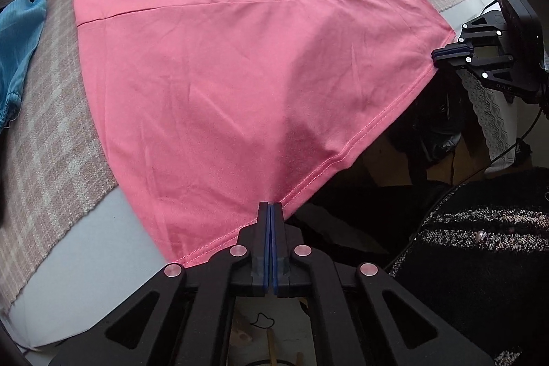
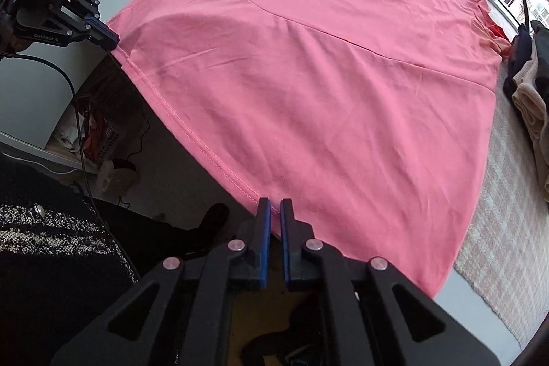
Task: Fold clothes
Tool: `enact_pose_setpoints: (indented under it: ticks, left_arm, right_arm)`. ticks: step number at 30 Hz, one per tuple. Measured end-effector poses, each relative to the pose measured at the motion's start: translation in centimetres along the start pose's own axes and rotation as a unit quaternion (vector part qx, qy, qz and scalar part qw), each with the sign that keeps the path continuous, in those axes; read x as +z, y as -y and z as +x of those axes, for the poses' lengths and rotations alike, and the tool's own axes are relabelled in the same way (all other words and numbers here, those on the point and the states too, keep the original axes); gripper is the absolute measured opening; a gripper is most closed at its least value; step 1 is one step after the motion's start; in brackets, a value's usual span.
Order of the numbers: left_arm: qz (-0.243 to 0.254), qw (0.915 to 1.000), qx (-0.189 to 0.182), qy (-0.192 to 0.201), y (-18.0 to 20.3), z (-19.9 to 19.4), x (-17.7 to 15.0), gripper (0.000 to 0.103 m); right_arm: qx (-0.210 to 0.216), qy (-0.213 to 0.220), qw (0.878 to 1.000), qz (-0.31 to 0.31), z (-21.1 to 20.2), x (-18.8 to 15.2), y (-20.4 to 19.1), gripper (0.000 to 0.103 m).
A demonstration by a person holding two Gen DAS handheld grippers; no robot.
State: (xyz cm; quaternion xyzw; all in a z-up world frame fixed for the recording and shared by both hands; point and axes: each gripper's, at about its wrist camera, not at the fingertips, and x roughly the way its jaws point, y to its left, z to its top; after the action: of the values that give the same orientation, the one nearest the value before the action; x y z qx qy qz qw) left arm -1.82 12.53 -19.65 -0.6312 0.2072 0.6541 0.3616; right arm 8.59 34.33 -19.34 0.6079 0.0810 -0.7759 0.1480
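Pink shirt (image 1: pixel 223 64) lies spread flat on a bed with a checked blanket (image 1: pixel 44 143), hem hanging toward the bed's near edge. Left gripper (image 1: pixel 271 206) is clamped tight on one hem corner. Right gripper (image 2: pixel 275 206) pinches the other hem corner, jaws nearly closed on the cloth. Blue garment (image 1: pixel 17 50) sits beside the shirt.

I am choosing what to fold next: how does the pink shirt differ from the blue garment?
The pink shirt lies spread flat; the blue garment lies bunched. The left tool and right tool pinch the pink shirt's hem; nothing touches the blue garment. Both rest on the bed.
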Motion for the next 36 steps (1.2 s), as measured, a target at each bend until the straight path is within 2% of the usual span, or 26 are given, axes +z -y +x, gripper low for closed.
enact_pose_setpoints:
  ticks: [3, 7, 9, 11, 12, 13, 14, 15, 18, 23, 26, 28, 29, 30, 36]
  left_arm:
    - [-0.005, 0.9999, 0.01, -0.001, -0.7, -0.8, 0.1, 0.0]
    - [-0.023, 0.9994, 0.0, 0.025, -2.1, -3.5, 0.5, 0.0]
    - [-0.01, 0.9993, -0.011, 0.033, -2.5, -4.7, 0.1, 0.0]
    - [0.0, 0.9997, -0.011, 0.02, -1.9, -4.1, -0.1, 0.001]
    - [0.01, 0.9999, -0.002, 0.013, -1.5, -3.7, -0.3, 0.003]
    - [0.016, 0.9998, 0.003, 0.008, -1.2, -3.3, -0.4, 0.006]
    - [0.018, 0.9998, 0.004, 0.003, -1.0, -2.8, -0.5, 0.014]
    - [0.018, 0.9998, 0.005, 0.001, -0.4, -2.1, -0.5, 0.017]
    - [0.022, 0.9998, 0.0, 0.0, 0.1, -1.3, -0.3, 0.017]
    - [0.08, 0.9962, 0.033, -0.002, 2.2, -0.6, -0.9, 0.02]
    - [0.102, 0.9935, 0.049, 0.006, 2.8, -0.6, -1.3, 0.02]
    - [0.094, 0.9944, 0.046, 0.006, 2.5, -0.7, -1.3, 0.018]
    - [0.086, 0.9954, 0.042, 0.006, 2.1, -0.8, -1.3, 0.012]
    - [0.074, 0.9966, 0.036, 0.002, 1.6, -0.9, -1.3, 0.0]
    - [0.043, 0.9986, 0.029, 0.003, -0.2, -2.5, -1.6, 0.0]
  right_arm:
    - [0.001, -0.002, 1.0, -0.002, -0.2, 0.4, 0.6, 0.003]
    - [0.014, 0.016, 1.0, 0.001, -1.8, 1.0, 1.5, 0.002]
    - [0.01, 0.026, 1.0, -0.004, -2.8, 1.1, 1.8, 0.003]
    - [0.021, 0.005, 1.0, -0.01, -2.8, 0.6, 2.0, 0.01]
    - [0.018, -0.006, 1.0, -0.013, -2.3, 0.3, 2.0, 0.02]
    - [0.013, -0.01, 1.0, -0.021, -1.8, 0.0, 1.4, 0.031]
    - [0.009, -0.014, 0.999, -0.03, -1.4, -0.4, 0.8, 0.034]
    - [0.004, -0.018, 0.999, -0.038, -1.0, -0.7, 0.2, 0.035]
    - [-0.004, -0.017, 0.999, -0.049, -0.2, -0.9, -0.3, 0.036]
    - [-0.023, -0.005, 0.997, -0.072, -0.2, -1.2, -0.6, 0.037]
    - [-0.025, -0.001, 0.997, -0.069, -0.2, -1.2, -0.3, 0.034]
    - [-0.016, 0.0, 0.998, -0.056, -0.2, -1.1, 0.3, 0.014]
    - [-0.003, -0.002, 0.999, -0.045, -0.3, -1.0, 0.7, 0.008]
    - [0.011, -0.005, 0.999, -0.035, -0.4, -0.9, 1.2, 0.005]
    - [0.036, 0.01, 0.999, -0.016, -1.6, -0.3, 2.3, 0.003]
